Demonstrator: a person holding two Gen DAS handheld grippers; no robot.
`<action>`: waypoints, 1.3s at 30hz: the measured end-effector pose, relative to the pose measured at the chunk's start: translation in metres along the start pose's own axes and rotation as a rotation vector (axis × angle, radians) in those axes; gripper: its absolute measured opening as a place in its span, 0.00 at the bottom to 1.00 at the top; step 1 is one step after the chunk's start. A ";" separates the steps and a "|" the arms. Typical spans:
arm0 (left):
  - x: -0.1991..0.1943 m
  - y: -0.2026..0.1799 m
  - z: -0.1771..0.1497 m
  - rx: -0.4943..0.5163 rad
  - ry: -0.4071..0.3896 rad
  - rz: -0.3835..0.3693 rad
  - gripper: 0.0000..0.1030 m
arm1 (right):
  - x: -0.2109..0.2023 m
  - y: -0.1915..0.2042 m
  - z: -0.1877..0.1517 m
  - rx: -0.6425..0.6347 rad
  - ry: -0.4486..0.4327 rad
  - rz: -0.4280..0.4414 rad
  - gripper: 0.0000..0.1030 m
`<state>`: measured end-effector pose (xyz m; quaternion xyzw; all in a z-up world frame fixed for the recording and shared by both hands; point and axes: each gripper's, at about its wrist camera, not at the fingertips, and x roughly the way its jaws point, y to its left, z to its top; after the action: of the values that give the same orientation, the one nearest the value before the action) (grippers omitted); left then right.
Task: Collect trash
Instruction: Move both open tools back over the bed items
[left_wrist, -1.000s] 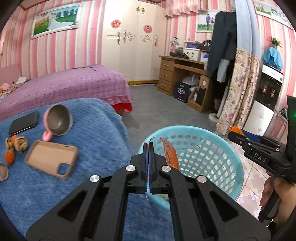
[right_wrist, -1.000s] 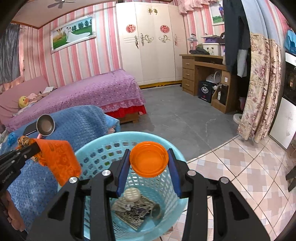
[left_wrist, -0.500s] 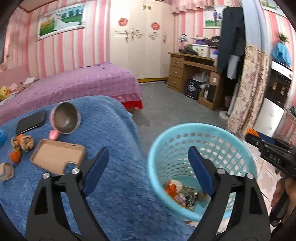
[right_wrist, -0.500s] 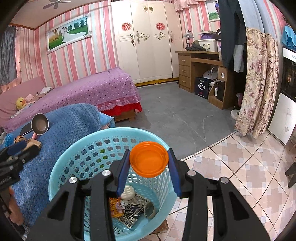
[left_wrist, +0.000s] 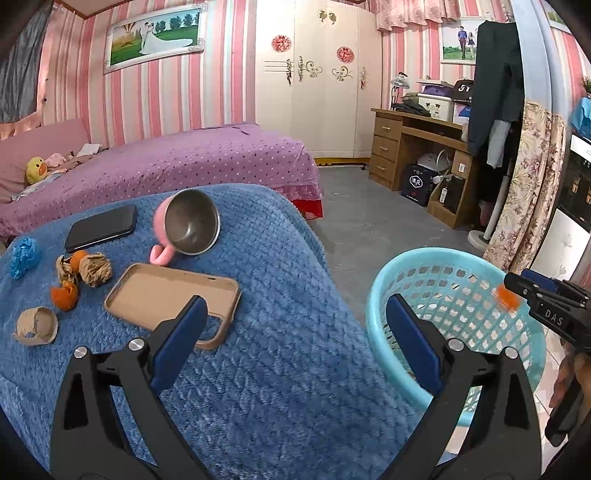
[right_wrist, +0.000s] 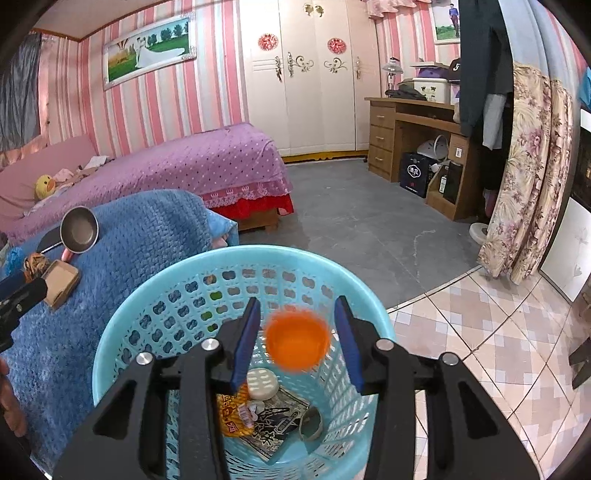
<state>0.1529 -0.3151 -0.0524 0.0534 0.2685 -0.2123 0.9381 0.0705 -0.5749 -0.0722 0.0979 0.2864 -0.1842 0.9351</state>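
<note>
- Pink-striped bedroom, blue blanket (left_wrist: 280, 332) with a turquoise basket (right_wrist: 122, 332) right beside it
- Right gripper (right_wrist: 297, 343) has its jaws apart above the basket, orange cap (right_wrist: 297, 343) blurred between them, looks loose
- Keep it centred over the basket so the cap lands inside
- Left gripper (left_wrist: 291, 336) is wide open, holding nothing, over the blanket beside the basket; paper wads (left_wrist: 94, 267) next

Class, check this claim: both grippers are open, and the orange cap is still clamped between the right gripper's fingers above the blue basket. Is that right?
Not quite. The right wrist view shows the orange cap blurred and loose between the open right gripper, dropping into the blue basket. The left gripper is open too.
</note>
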 end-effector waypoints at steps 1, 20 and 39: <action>0.000 0.002 -0.001 0.000 0.001 0.003 0.92 | 0.000 0.001 0.000 0.002 -0.001 -0.004 0.52; -0.024 0.058 -0.009 -0.081 -0.008 0.029 0.94 | -0.024 0.041 0.001 0.003 -0.040 -0.004 0.92; -0.067 0.193 -0.044 -0.138 -0.003 0.237 0.95 | -0.028 0.174 -0.009 -0.079 -0.079 0.076 0.96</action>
<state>0.1630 -0.1069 -0.0571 0.0200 0.2727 -0.0812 0.9585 0.1140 -0.4050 -0.0499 0.0644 0.2524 -0.1407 0.9552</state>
